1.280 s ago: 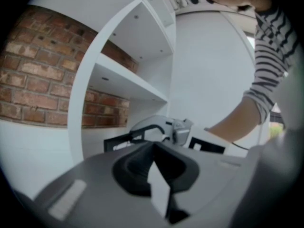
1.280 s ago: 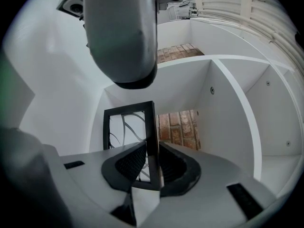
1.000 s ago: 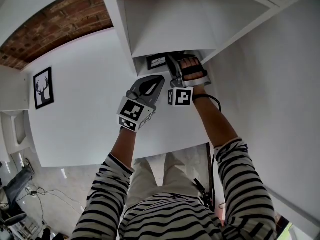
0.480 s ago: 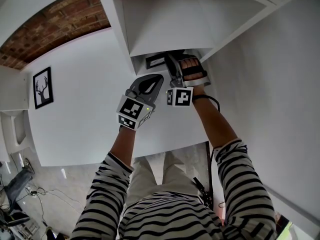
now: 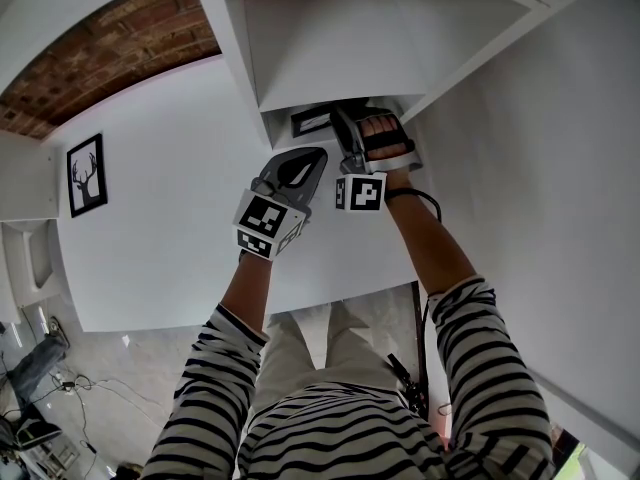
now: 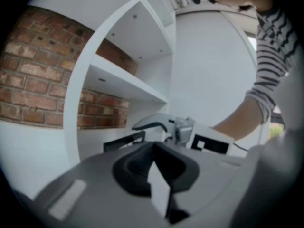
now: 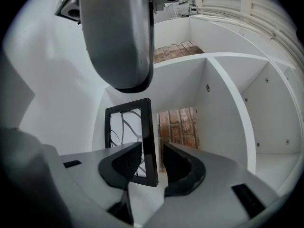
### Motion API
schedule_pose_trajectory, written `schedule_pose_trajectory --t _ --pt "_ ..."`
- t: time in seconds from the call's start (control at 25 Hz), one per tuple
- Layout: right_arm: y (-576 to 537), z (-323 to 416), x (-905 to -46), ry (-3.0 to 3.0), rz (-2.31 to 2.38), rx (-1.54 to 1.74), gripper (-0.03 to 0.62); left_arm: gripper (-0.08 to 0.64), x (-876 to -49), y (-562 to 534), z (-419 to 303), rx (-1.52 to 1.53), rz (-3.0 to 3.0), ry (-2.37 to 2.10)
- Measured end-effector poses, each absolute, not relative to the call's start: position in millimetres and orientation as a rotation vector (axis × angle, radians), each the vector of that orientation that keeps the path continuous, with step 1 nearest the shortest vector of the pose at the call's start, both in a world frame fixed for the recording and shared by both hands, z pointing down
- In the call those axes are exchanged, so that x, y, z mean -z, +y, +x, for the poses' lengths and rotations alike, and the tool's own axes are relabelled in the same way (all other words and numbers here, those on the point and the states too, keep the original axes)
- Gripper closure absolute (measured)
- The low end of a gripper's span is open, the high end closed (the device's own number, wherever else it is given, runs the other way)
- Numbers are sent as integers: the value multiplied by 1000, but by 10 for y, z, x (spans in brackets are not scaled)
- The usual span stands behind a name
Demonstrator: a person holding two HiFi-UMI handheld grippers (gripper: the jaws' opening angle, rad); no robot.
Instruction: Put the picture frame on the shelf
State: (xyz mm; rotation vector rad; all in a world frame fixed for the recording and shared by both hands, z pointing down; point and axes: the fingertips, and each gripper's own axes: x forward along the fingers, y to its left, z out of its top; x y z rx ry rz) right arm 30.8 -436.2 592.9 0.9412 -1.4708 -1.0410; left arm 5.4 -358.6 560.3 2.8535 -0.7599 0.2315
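My right gripper (image 7: 152,151) has just been spreading its jaws wide, so the picture frame (image 7: 129,127) stands upright on the shelf (image 7: 223,99), edge-on between the pads, apparently gripped by neither.

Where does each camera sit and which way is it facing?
Head view: on the person's head, looking steeply down at the shelf; striped sleeves, left claw and right claw show.
Left gripper view: on the left claw, shut, facing the shelf; right forearm shows.
Right gripper view: on the right claw, facing into the shelf; its jaws have just been opening, picture frame between them.
Shared: all show the picture frame.
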Motion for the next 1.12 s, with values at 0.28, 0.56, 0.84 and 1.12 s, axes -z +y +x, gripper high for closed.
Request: schedule_pose_trajectory --t 0.28,0.56,0.84,1.12 --pt "-4283 305 -5834 -1526 1007 987 463 552 -5598 -3593 43 -225 2845 -768" --pt "-4004 391 -5703 -1693 1216 728 463 552 -5534 -3541 -28 -184 2800 -802" --pt "-3654 371 -5549 -1944 1385 348 465 552 -5315 -3488 -184 -90 2719 -868" --pt "-3311 252 -4906 -2386 1536 0 467 552 -4864 -3338 -265 37 2689 -875"
